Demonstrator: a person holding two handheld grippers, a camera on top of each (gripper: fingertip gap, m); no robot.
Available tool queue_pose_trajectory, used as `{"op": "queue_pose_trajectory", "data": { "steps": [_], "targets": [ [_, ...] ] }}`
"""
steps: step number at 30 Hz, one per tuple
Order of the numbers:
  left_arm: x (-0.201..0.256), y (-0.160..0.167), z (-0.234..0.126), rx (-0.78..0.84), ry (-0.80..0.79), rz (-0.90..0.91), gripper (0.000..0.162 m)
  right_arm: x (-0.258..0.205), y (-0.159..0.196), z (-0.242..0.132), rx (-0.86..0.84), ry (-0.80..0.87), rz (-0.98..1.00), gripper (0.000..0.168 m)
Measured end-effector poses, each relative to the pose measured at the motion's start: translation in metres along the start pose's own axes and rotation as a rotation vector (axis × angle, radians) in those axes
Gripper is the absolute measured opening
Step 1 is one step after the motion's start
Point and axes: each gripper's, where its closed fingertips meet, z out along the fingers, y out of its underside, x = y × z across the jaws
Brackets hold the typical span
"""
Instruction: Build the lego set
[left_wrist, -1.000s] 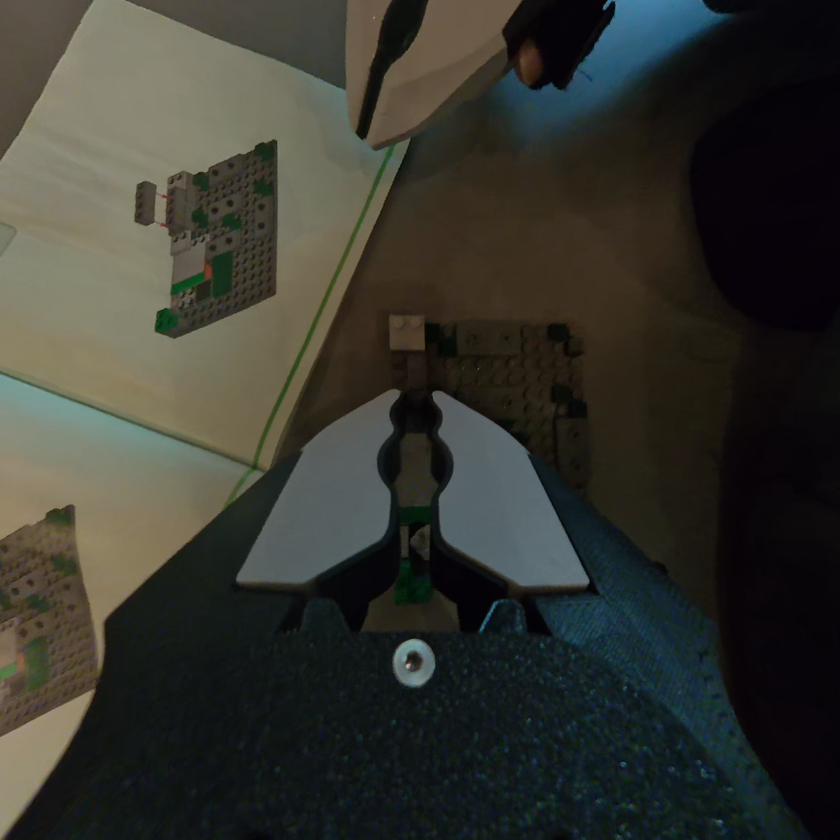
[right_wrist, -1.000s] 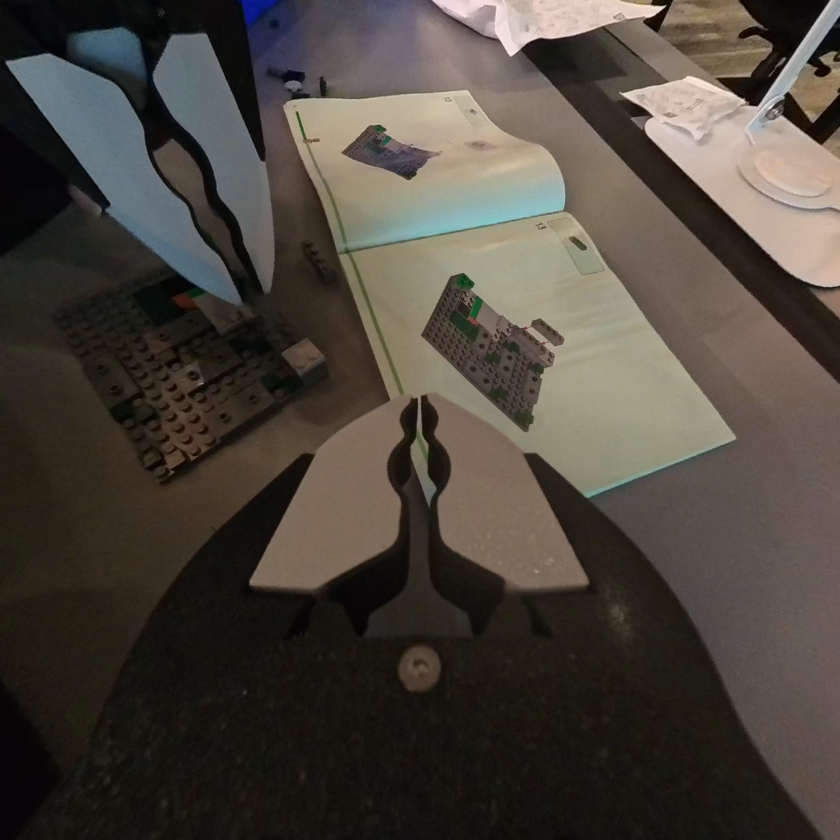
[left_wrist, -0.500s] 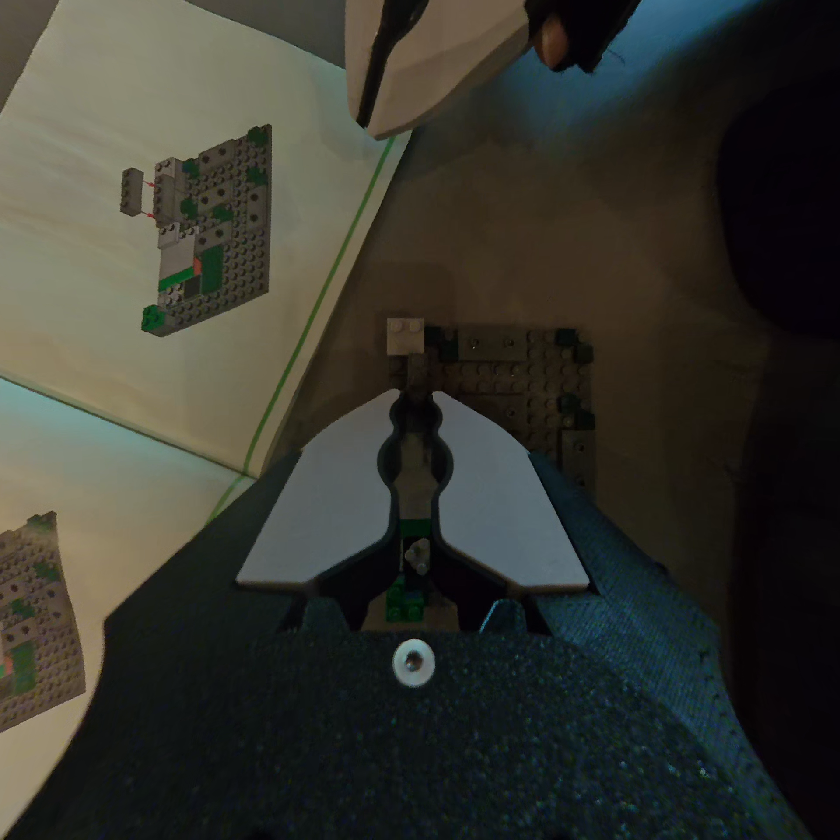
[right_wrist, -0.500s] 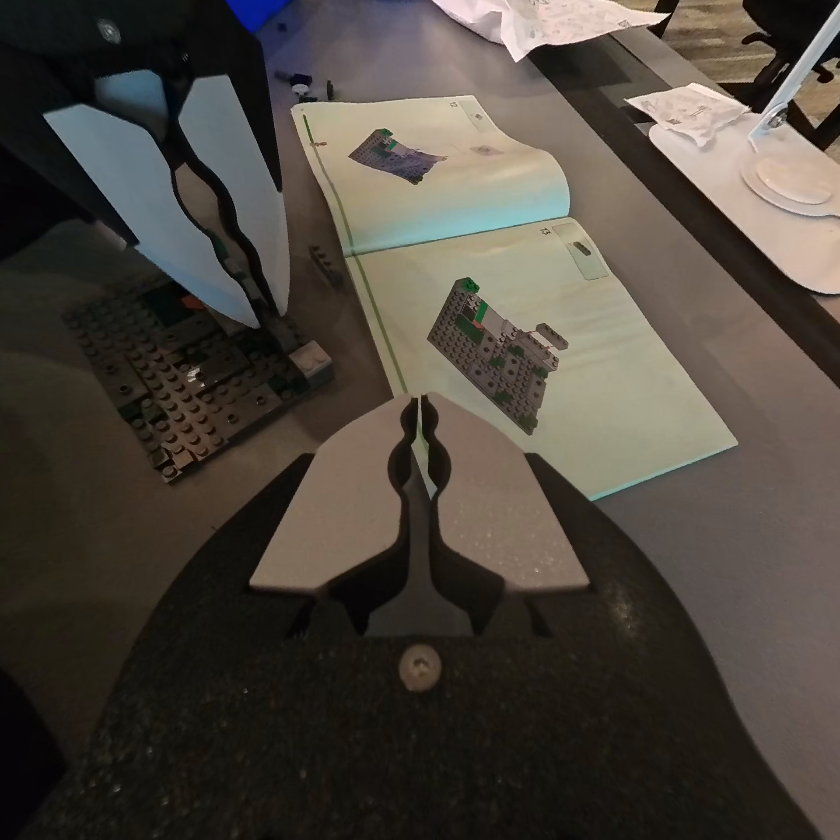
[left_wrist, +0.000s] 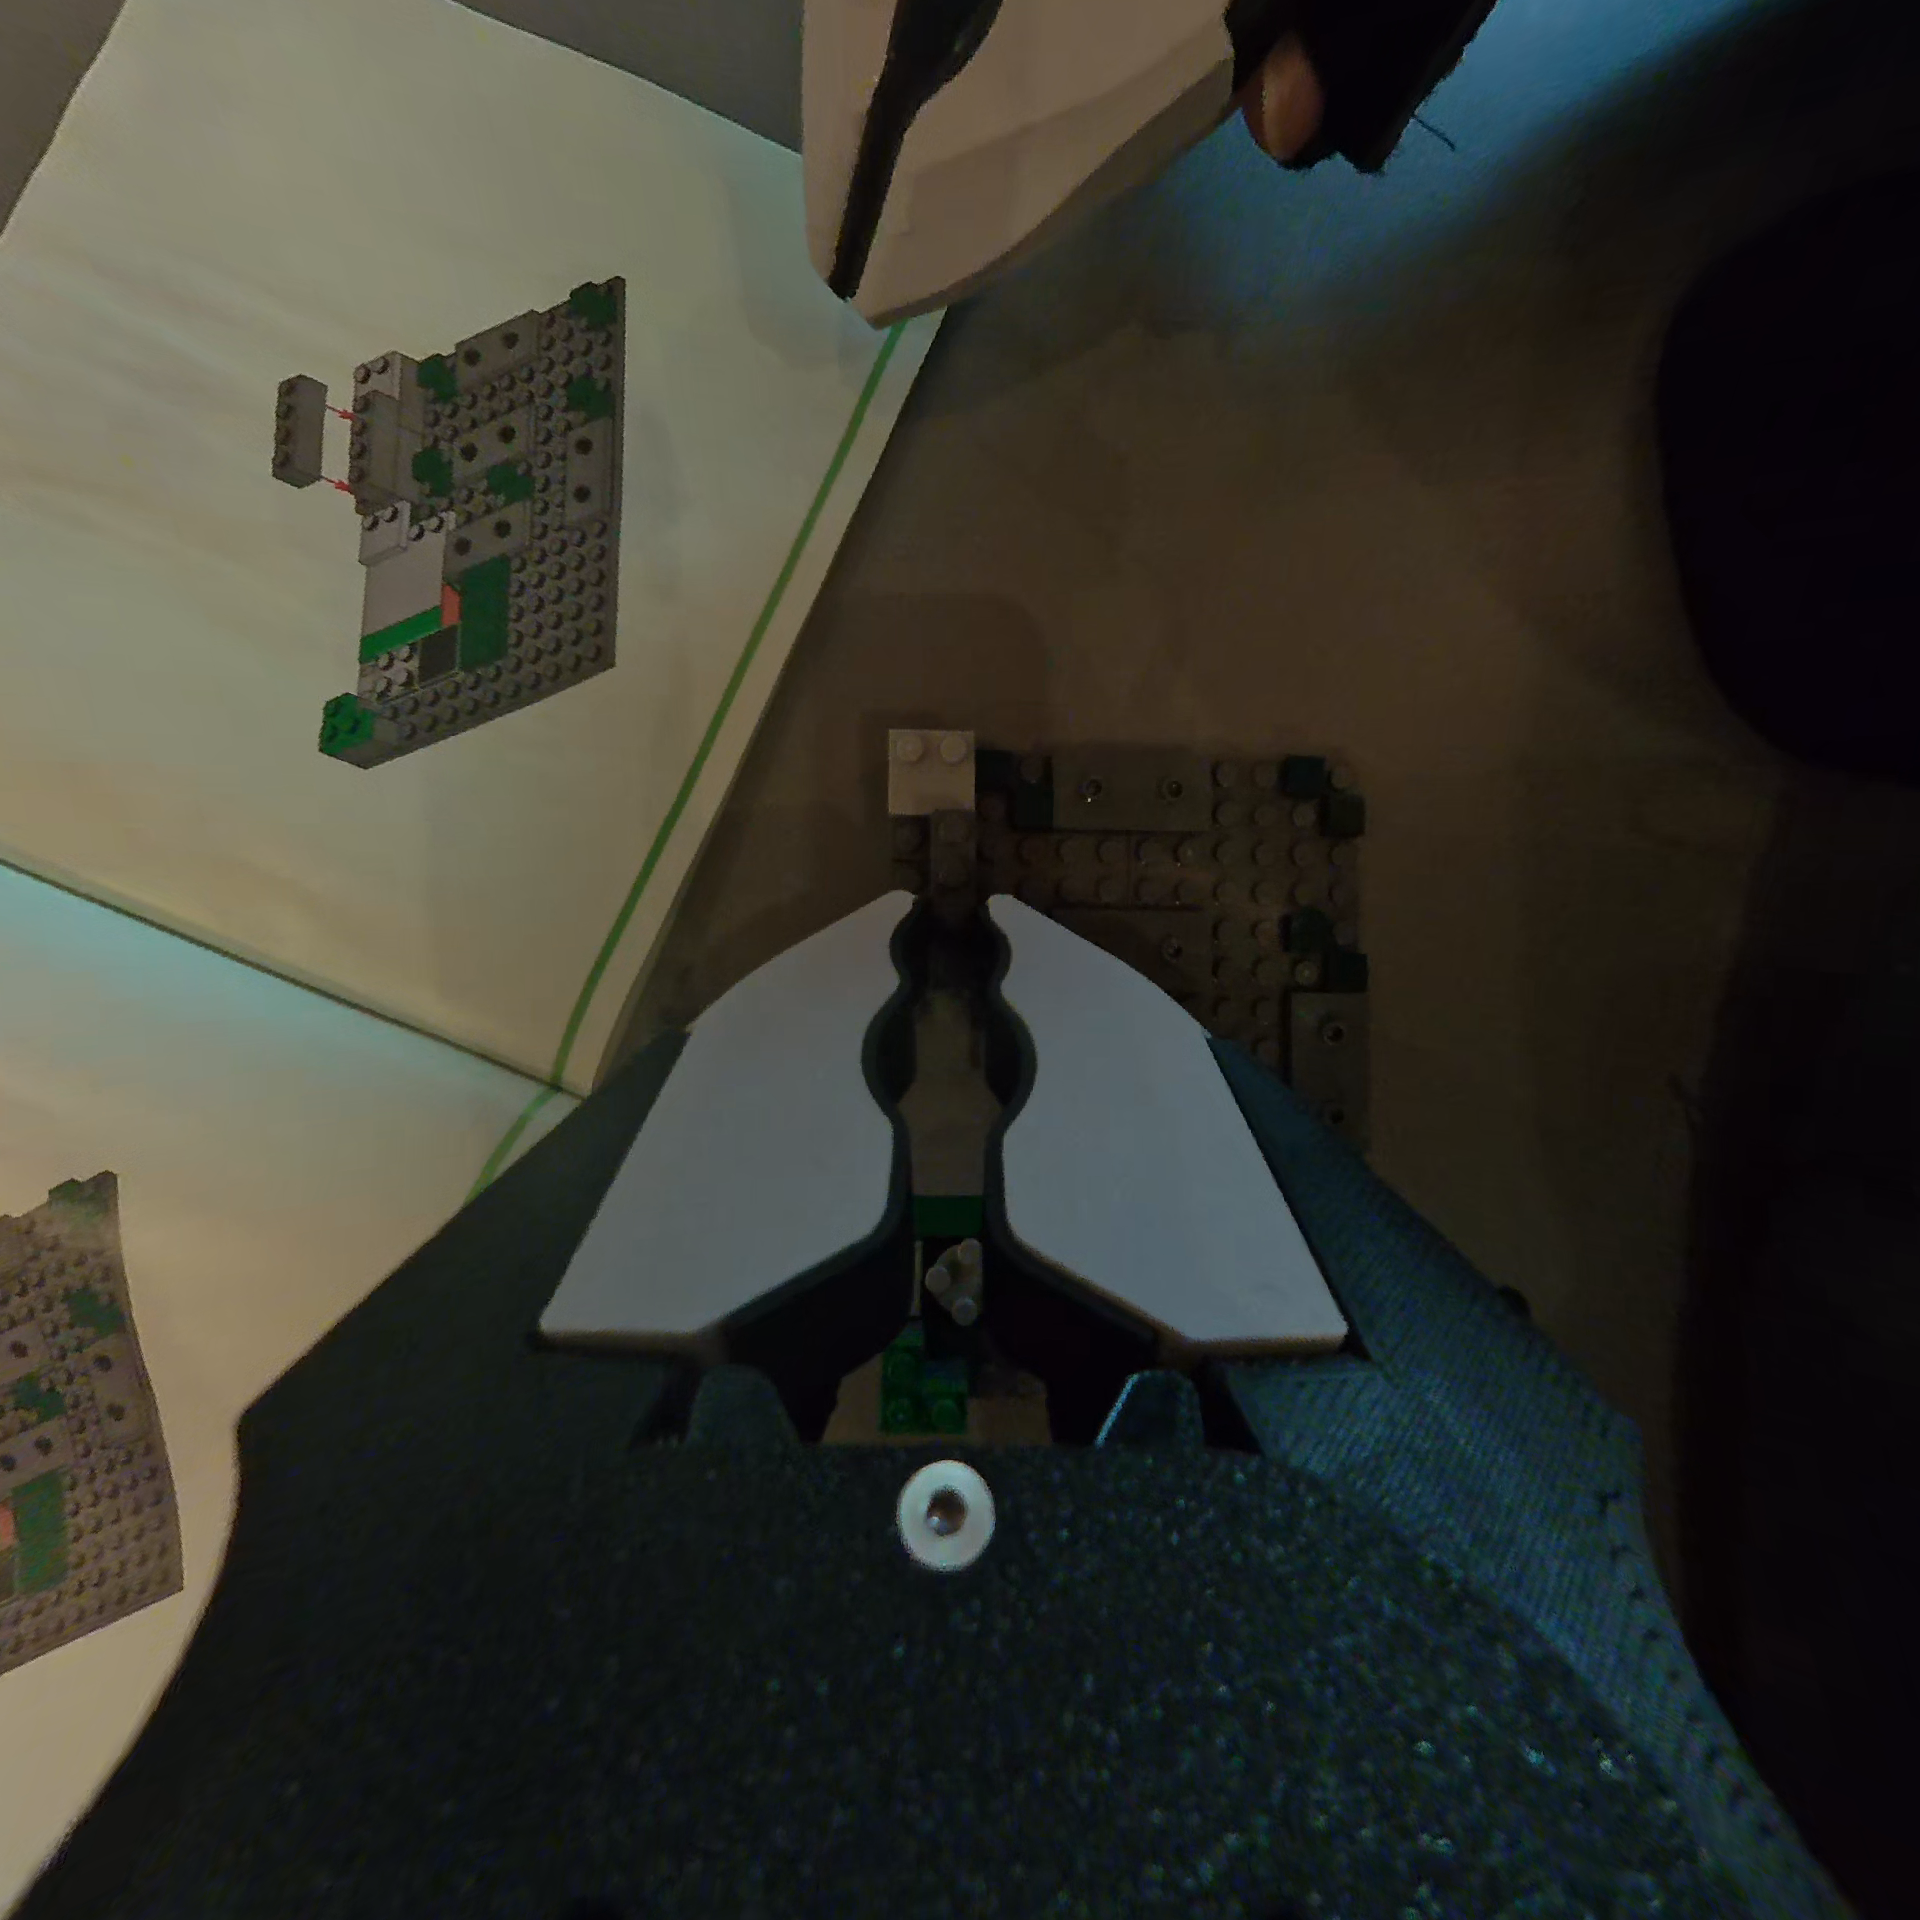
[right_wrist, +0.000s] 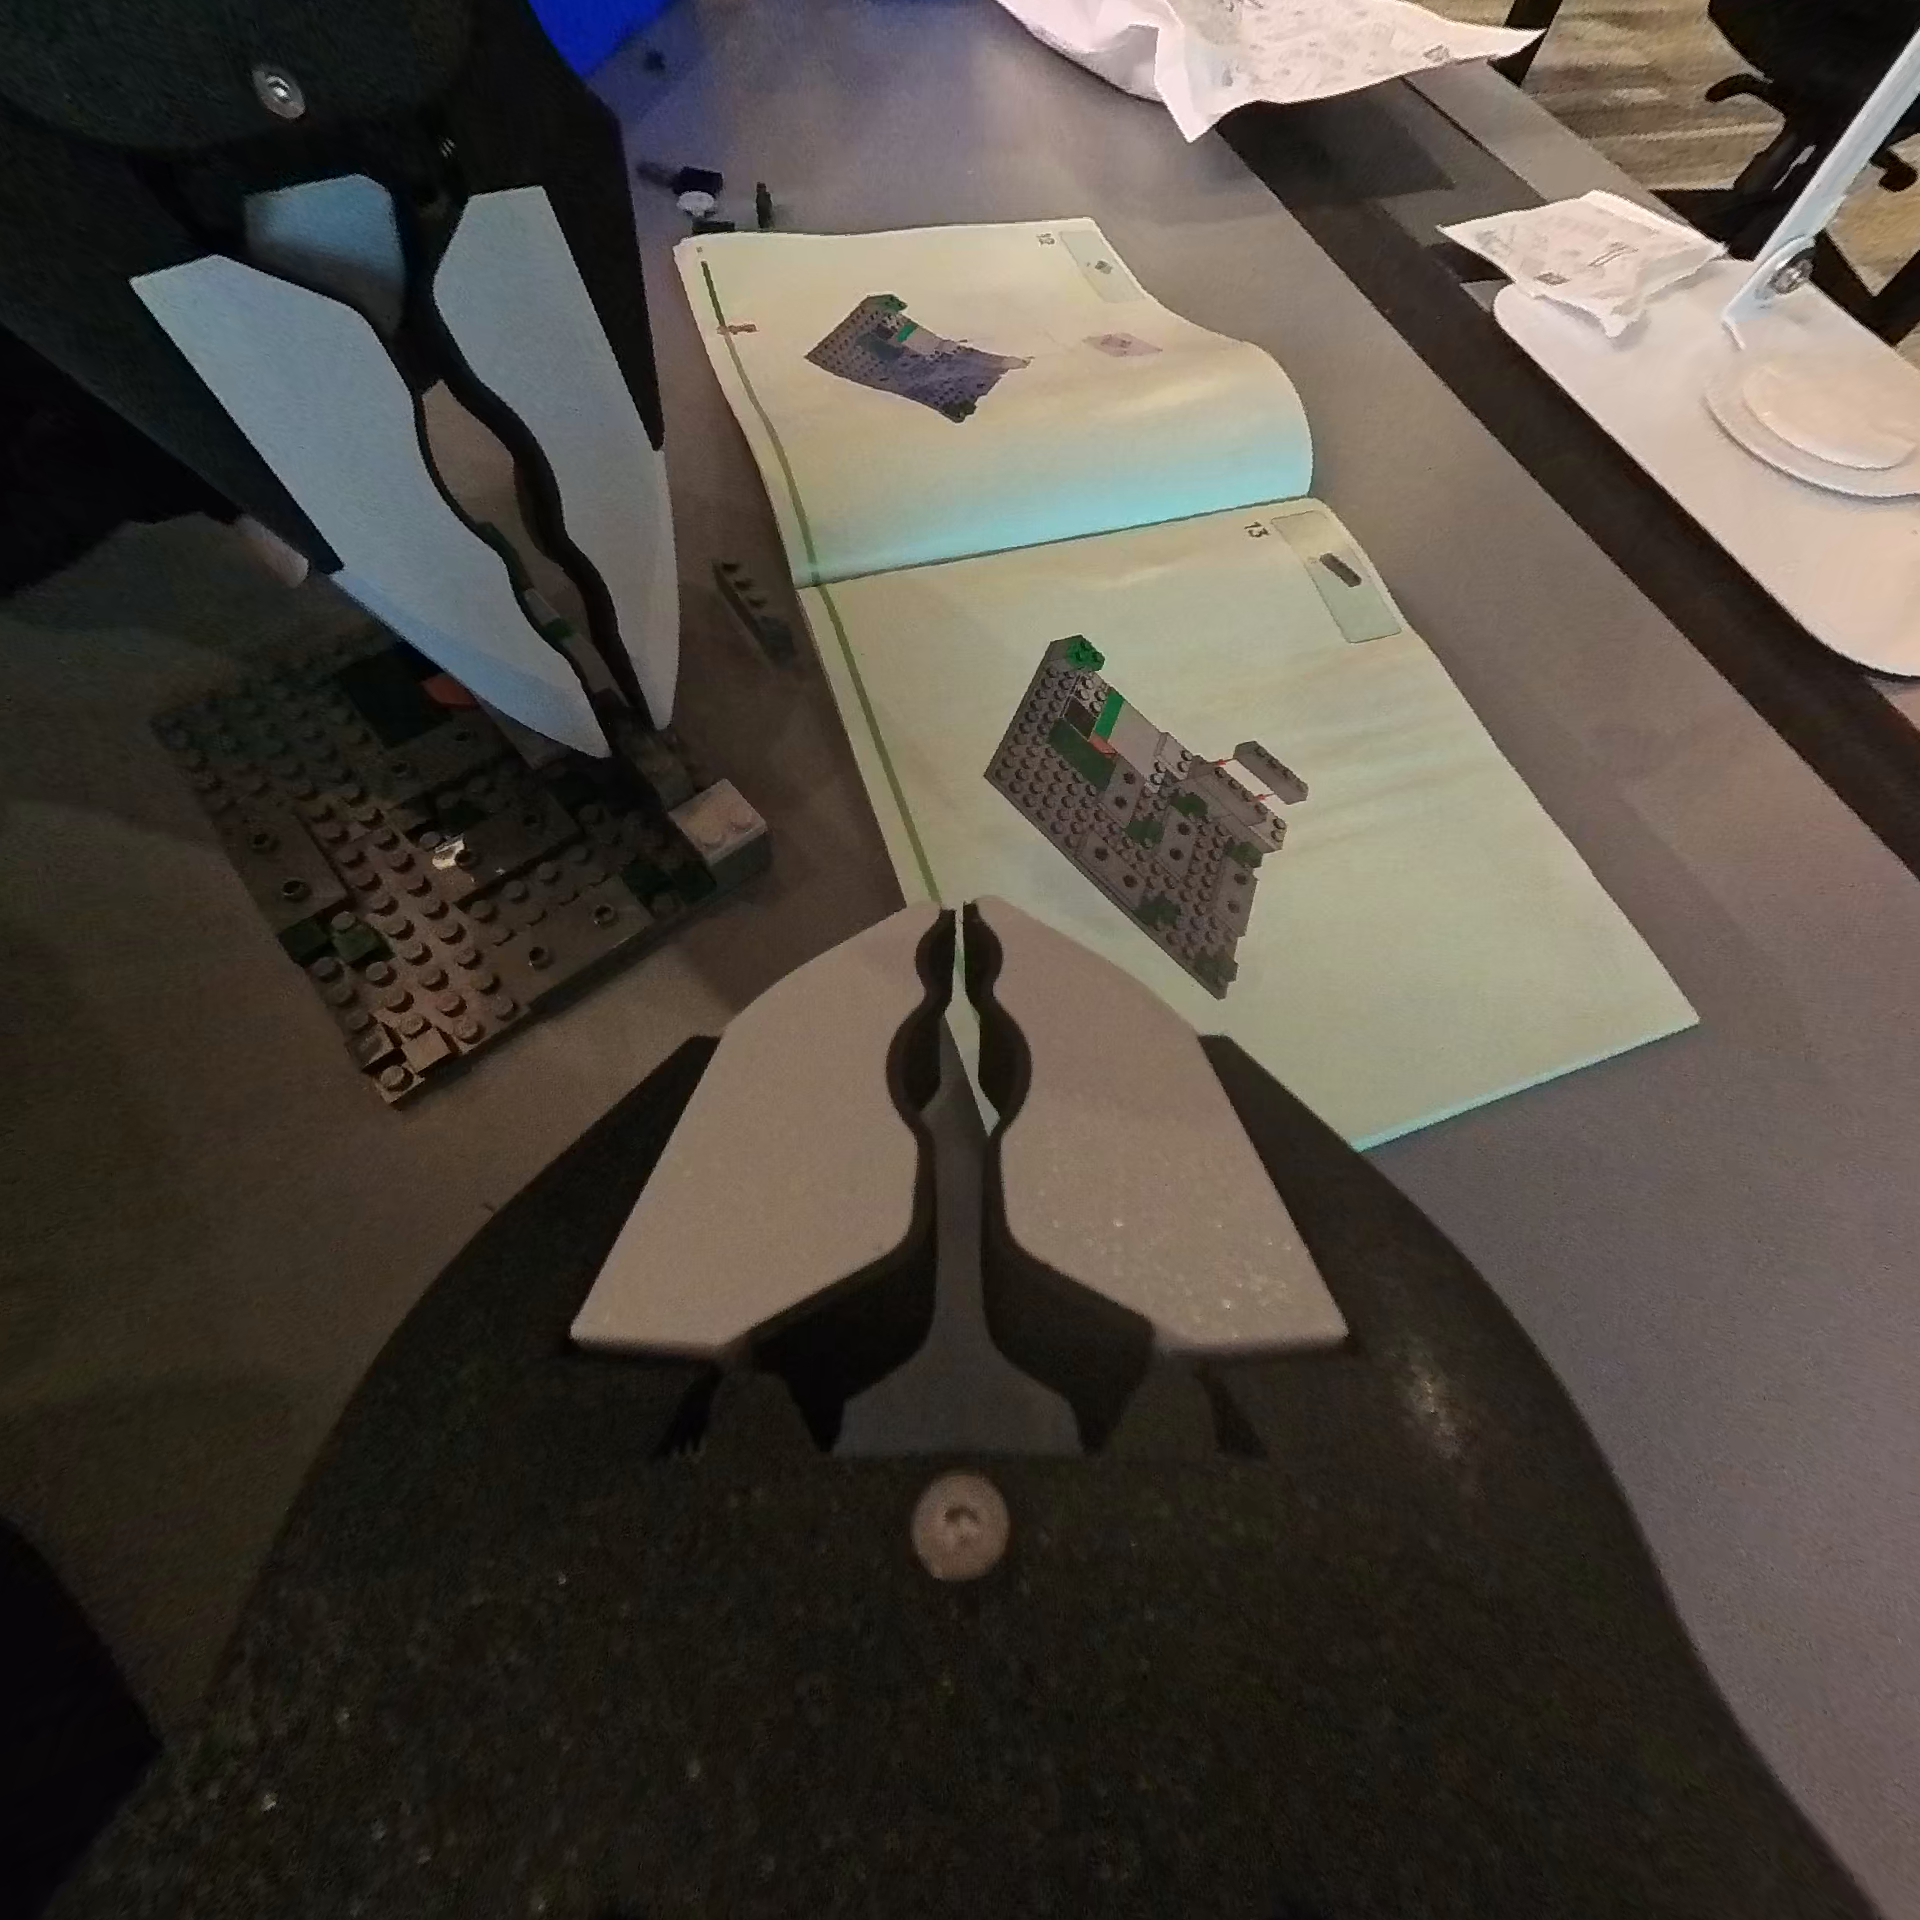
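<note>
A dark grey studded baseplate (left_wrist: 1195, 883) (right_wrist: 416, 914) with grey and green pieces lies on the grey table. A light grey 2x2 brick (left_wrist: 930, 769) (right_wrist: 717, 821) sits at its corner nearest the booklet. My left gripper (left_wrist: 951, 904) (right_wrist: 629, 732) stands tips-down on the plate, shut on a small dark grey brick (left_wrist: 951, 842) (right_wrist: 655, 769) right beside the light grey brick. My right gripper (right_wrist: 957, 912) (left_wrist: 852, 296) is shut and empty, hovering off the plate's edge over the booklet's margin.
An open instruction booklet (right_wrist: 1143, 727) (left_wrist: 312, 520) lies right of the plate. A loose dark brick (right_wrist: 753, 613) rests by its spine. Small parts (right_wrist: 696, 192) and crumpled paper (right_wrist: 1247, 42) lie at the far end. A white lamp base (right_wrist: 1766, 416) stands at the right. Left tips to right tips: about 10 cm.
My left gripper has shifted along the plate toward the light grey corner brick, still gripping the dark brick. My right gripper stays shut and has hardly moved.
</note>
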Motion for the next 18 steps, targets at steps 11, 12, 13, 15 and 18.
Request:
{"op": "queue_pose_trajectory", "data": {
  "steps": [11,12,13,15,18],
  "targets": [
    [0.0004,0.0015,0.0022,-0.011,0.000,0.002,0.009,-0.0008,-0.0006,-0.0003,0.001,-0.001,-0.003,0.001],
    [-0.0001,0.0013,0.0020,-0.010,-0.002,0.001,0.009,-0.0009,-0.0005,-0.0003,0.000,-0.001,-0.003,0.001],
    [0.0000,0.0012,0.0018,-0.009,-0.001,0.000,0.009,-0.0010,-0.0004,-0.0002,0.000,-0.002,-0.003,0.001],
    [-0.0003,0.0013,0.0018,-0.009,-0.002,-0.003,0.009,-0.0013,-0.0004,-0.0001,0.000,-0.003,-0.004,0.001],
    [-0.0004,0.0016,0.0021,-0.010,0.000,-0.005,0.009,-0.0016,-0.0006,0.0001,-0.001,-0.004,-0.005,0.001]
  ]
}}
